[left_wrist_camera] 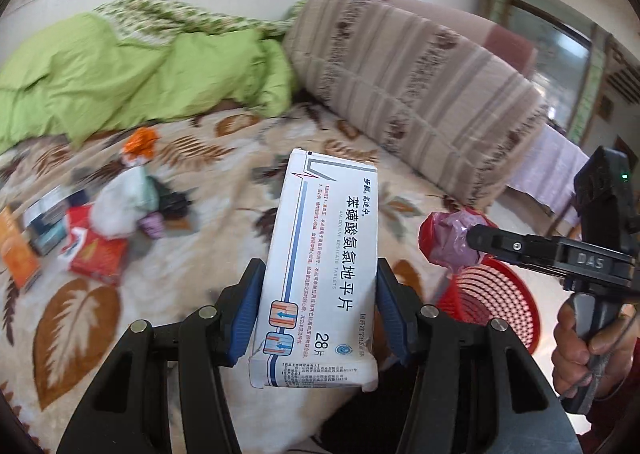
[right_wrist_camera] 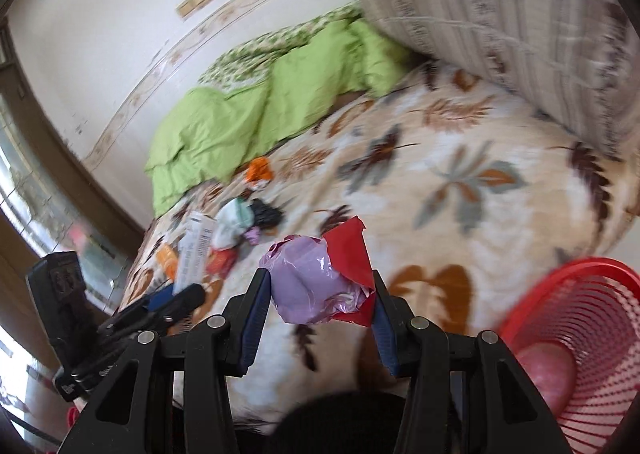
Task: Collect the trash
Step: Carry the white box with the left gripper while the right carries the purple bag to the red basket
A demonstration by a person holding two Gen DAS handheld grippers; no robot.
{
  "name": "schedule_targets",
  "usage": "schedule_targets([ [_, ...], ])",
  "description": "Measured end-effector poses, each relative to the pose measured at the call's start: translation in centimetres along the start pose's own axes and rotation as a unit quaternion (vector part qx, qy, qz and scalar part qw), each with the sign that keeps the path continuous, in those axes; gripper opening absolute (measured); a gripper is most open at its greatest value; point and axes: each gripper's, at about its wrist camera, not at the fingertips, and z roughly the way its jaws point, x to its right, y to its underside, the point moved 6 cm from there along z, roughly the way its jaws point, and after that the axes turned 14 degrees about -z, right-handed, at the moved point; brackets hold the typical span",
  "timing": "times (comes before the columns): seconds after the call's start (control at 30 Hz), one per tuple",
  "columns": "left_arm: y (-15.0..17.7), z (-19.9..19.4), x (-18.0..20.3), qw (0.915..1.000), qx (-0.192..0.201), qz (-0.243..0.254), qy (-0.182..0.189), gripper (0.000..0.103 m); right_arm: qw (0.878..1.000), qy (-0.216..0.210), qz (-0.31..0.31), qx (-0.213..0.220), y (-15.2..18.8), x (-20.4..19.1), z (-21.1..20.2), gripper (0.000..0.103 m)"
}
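Both hands loaded, I'm in the carry step: trash picked, not yet dropped.

Left gripper: fingers clamped on the long sides of a white pill box. Box stands lengthwise between the pads, its far end sticking out well past the tips, near end back toward the camera. Grip looks square, no visible tilt in the pads.

Right gripper: fingers closed on a crumpled wad of purple plastic and red paper. Wad fills the gap, red flap pokes up past the right pad. Soft stuff, so I'd judge the hold less certain than the box.

Red basket sits off the bed's near edge, low right in the right wrist view, just beside the right gripper; in the left wrist view it's under and behind the right gripper. Neither load is over the rim yet, as far as I can tell.

Next move, my call: swing right hand over the basket mouth first, release, clear out, then bring the box in. Both going at once risks a clash over the rim.

Still on the bed: a pile of leftover trash toward its left side, boxes, a white wad, an orange scrap. Green quilt and rolled blanket behind.
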Motion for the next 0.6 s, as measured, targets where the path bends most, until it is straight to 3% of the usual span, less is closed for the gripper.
schedule_targets([
  [0.27, 2.3, 2.7, 9.4, 0.9947, -0.058, 0.060, 0.061, 0.053, 0.994, 0.087, 0.068, -0.002, 3.4, 9.2, -5.6, 0.051],
  [0.6, 5.1, 7.0, 17.7, 0.9811, -0.125, 0.102, 0.107, 0.054, 0.982, 0.152, 0.113, -0.003, 5.8, 14.5, -9.9, 0.055],
])
